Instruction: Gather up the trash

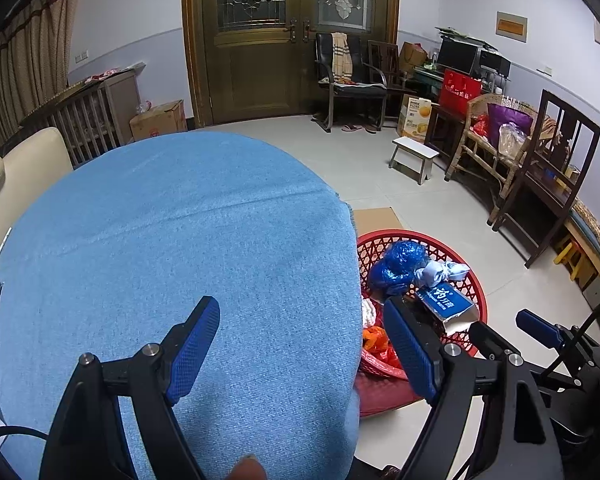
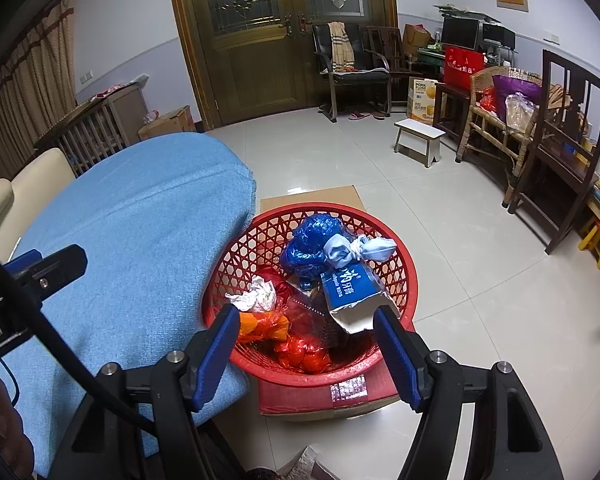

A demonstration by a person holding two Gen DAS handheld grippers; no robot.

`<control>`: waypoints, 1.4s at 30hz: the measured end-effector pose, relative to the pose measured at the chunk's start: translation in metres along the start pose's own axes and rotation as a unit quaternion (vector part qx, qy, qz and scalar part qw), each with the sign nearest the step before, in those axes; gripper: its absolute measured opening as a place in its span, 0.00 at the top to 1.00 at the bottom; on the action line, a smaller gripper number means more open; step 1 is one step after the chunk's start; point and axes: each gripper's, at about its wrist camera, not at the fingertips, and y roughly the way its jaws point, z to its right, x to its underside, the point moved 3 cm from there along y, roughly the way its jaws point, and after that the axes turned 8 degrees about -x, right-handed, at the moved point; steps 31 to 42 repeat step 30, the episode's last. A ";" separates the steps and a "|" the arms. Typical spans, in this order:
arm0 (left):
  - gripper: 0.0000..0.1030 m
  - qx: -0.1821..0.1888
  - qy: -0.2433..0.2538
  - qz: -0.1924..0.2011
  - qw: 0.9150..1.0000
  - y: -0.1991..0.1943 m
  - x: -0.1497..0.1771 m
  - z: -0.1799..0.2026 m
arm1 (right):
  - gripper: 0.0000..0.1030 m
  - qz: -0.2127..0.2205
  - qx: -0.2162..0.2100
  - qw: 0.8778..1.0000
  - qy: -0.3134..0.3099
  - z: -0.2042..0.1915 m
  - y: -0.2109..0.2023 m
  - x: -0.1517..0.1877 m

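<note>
- My right gripper hangs over the near rim of the red basket, fingers apart, nothing between; my left gripper, also apart and holding nothing, is over the blue cloth, basket to its right
- Basket holds a blue carton with its long axis running near-far, a blue bag, crumpled paper, orange wrappers; no loose trash visible on the cloth

From my remote seat I see a wooden double door with leaded glass, a black chair draped with a striped towel, a small white stool on the tiled floor, a wicker bench piled with bags
</note>
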 end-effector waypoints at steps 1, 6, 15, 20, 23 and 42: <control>0.18 0.000 0.000 0.000 1.000 0.000 0.000 0.000 | 0.29 0.000 0.000 1.000 0.000 0.000 0.000 0.000; 0.19 -0.001 0.001 0.001 1.000 0.000 0.000 -0.001 | 0.29 0.000 -0.001 1.000 0.001 0.000 -0.001 -0.001; 0.19 -0.002 0.006 0.003 1.000 -0.001 0.000 0.000 | 0.29 0.003 0.000 1.000 0.001 0.001 -0.002 -0.002; 0.19 -0.003 0.009 0.006 1.000 -0.001 0.000 0.000 | 0.29 0.004 0.000 1.000 0.001 0.001 -0.004 -0.002; 0.18 0.004 0.008 0.005 1.000 -0.002 0.000 0.001 | 0.29 0.004 0.000 1.000 0.001 0.001 -0.004 -0.002; 0.18 0.007 0.011 0.009 1.000 -0.004 0.001 0.003 | 0.29 0.004 0.000 1.000 0.002 0.001 -0.004 -0.002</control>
